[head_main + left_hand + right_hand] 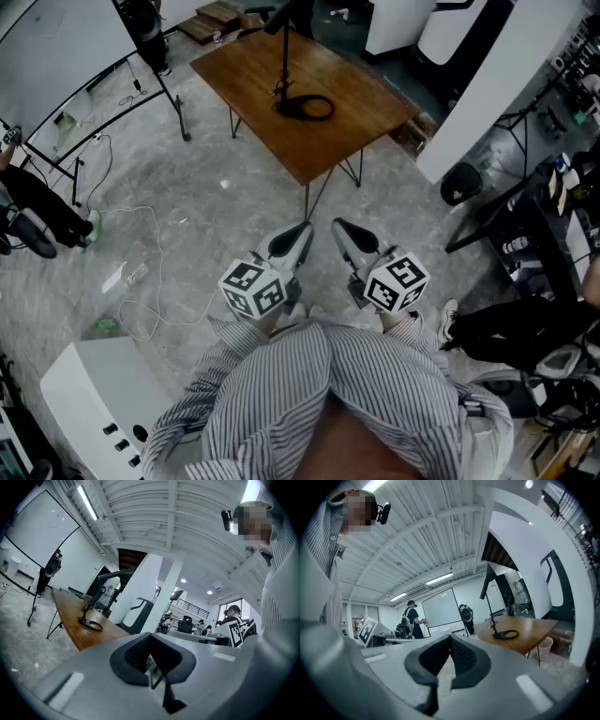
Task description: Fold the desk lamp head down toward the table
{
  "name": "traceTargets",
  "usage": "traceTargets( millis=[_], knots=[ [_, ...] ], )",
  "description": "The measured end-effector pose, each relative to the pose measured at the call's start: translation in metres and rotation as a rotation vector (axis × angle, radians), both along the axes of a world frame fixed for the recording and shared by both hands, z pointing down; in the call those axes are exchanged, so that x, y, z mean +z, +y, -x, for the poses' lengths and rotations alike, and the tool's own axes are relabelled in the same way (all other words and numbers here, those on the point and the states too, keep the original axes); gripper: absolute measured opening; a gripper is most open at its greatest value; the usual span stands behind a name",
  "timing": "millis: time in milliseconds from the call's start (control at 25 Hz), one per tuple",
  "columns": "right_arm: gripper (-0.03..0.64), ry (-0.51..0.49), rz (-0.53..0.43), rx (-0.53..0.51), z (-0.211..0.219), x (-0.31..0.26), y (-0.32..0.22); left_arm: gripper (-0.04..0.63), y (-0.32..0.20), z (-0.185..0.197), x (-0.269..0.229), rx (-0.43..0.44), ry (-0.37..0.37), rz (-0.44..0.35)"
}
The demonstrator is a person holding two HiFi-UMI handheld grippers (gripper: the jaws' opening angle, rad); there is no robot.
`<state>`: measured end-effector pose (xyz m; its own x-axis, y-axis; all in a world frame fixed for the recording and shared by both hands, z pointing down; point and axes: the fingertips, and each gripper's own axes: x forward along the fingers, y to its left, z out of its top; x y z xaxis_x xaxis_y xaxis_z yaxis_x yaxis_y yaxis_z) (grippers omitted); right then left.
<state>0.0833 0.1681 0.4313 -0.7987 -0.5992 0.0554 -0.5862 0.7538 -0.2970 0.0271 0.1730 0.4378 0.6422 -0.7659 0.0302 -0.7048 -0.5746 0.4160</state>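
Both claws closed, empty.
Person's left gripper [299,232] and right gripper [342,229] sit well apart from desk lamp [303,107] on table [367,101].

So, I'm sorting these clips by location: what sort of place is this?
Probably an open lab or workshop space: a large whiteboard on a stand, a grey concrete-looking floor with loose cables, and a lone wooden table carrying the desk lamp.

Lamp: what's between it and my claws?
Head view: only bare floor and the table's near corner separate the left claw and right claw from the lamp.
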Motion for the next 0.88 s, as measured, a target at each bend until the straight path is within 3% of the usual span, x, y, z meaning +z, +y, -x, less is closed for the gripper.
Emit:
traceTargets(
  millis=[720,880],
  knots=[
    [0.002,0.021,0.015,-0.032,0.004,0.004,-0.013,0.002,-0.021,0.000,0.003,-0.029,0.004,0.013],
    [0.002,-0.013,-0.002,-0.055,0.004,-0.001,-0.016,0.002,-0.029,-0.002,0.006,-0.035,0.004,0.021]
  ],
)
